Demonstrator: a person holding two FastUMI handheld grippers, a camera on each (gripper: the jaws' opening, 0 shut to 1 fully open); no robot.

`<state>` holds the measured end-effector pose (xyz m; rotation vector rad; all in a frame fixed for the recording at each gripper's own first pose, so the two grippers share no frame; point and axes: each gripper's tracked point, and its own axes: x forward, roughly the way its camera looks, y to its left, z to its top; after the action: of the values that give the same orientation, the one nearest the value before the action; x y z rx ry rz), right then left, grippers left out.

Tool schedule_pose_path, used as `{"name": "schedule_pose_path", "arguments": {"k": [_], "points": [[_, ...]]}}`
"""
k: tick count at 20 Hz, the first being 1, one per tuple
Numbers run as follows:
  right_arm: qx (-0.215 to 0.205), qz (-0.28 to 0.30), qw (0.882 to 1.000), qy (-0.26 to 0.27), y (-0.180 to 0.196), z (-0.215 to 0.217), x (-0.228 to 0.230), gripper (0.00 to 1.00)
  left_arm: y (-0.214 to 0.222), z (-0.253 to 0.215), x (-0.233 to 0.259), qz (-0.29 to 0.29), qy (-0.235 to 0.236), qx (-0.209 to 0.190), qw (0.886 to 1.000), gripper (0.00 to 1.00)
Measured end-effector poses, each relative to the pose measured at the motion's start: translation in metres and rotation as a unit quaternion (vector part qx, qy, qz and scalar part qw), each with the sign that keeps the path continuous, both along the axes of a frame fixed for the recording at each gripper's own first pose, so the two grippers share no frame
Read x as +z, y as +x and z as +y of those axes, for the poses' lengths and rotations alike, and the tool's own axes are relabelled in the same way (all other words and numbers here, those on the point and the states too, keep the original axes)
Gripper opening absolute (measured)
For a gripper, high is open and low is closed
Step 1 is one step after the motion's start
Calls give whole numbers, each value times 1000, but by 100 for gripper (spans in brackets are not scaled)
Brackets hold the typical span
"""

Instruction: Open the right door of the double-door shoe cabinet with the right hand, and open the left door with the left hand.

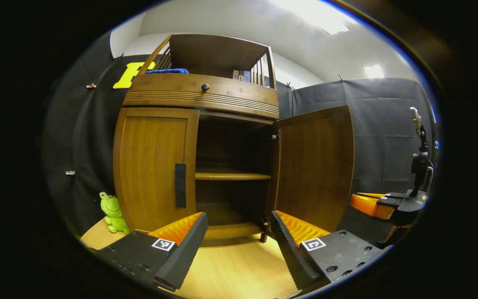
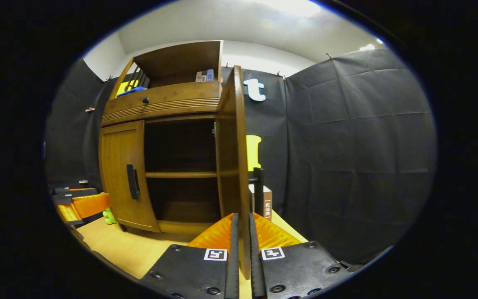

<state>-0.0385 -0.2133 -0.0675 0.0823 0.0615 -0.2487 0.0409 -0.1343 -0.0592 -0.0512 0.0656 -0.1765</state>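
In the left gripper view, the left gripper (image 1: 235,245) hangs with its fingers spread wide and empty, low above the wooden floor (image 1: 239,270) and aimed at the shoe cabinet (image 1: 201,95). The left door (image 1: 152,166) is shut ahead and slightly left of it, its dark handle (image 1: 180,185) just above the left finger, likely the next thing to grasp. The right door (image 1: 315,166) stands swung out beyond the right finger. In the right gripper view, the right gripper (image 2: 242,245) is clamped on the right door's (image 2: 232,158) lower edge, which runs upright between its fingers, apparently to hold the door open. The left door (image 2: 125,174) lies closed far to its left.
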Motion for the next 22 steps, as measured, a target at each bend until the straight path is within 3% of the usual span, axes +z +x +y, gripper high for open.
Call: {"name": "schedule_pose_path", "arguments": {"k": [3,6,10,14,15,17,18,22], "points": [[33,-9,999,1,-4,28,6,15,16,17,-5,2,12,22,1000,95],[60,-30,998,0,-6,54,17,41,41,42,-8,-6,27,53,998,95],[63,-53,997,-8,-3,53,27,90,82,75,-3,-34,21,91,995,95],[77,-51,995,-31,4,56,23,97,124,101,6,-75,3,119,990,93],[77,-50,995,-43,5,54,22,95,134,103,8,-83,5,123,989,93],[81,-52,993,-71,9,56,18,96,148,108,4,-89,20,130,987,90],[85,-54,992,-81,11,58,17,92,157,109,0,-89,27,132,987,93],[96,-57,988,-107,20,68,6,97,183,113,-17,-84,50,139,986,90]]}}
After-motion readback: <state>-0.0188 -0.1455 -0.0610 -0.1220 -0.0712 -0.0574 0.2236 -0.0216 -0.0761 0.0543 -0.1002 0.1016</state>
